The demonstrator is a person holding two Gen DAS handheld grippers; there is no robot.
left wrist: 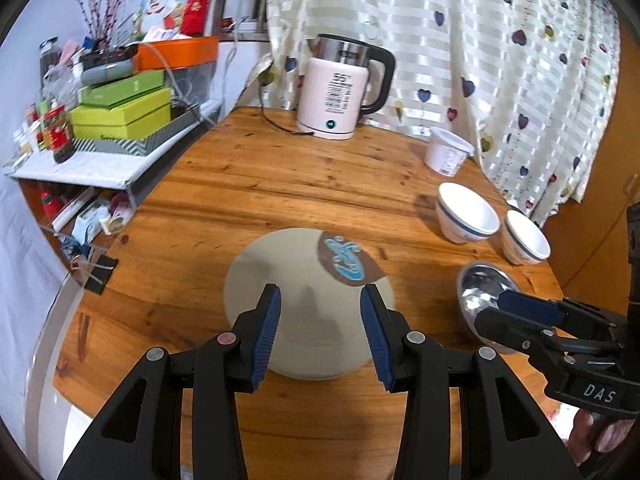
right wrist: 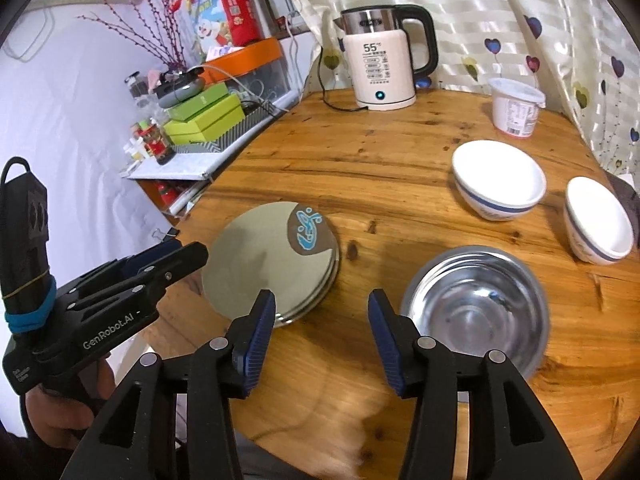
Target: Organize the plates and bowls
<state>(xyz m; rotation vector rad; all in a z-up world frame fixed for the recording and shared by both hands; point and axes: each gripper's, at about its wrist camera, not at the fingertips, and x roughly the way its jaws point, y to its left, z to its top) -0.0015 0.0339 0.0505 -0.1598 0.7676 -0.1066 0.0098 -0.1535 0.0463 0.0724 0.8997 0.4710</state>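
While both grippers hovered with jaws parted and empty, the left gripper (left wrist: 320, 308) hid part of the stacked grey round plates (right wrist: 264, 260). At three o'clock from them, the shiny steel bowl (right wrist: 476, 304) sat behind the right gripper (right wrist: 322, 316), its near rim cut off.

Left gripper (left wrist: 320, 312) open above plate (left wrist: 288, 280); 2 white bowls (left wrist: 466, 212) right, kettle (left wrist: 340, 88) behind.
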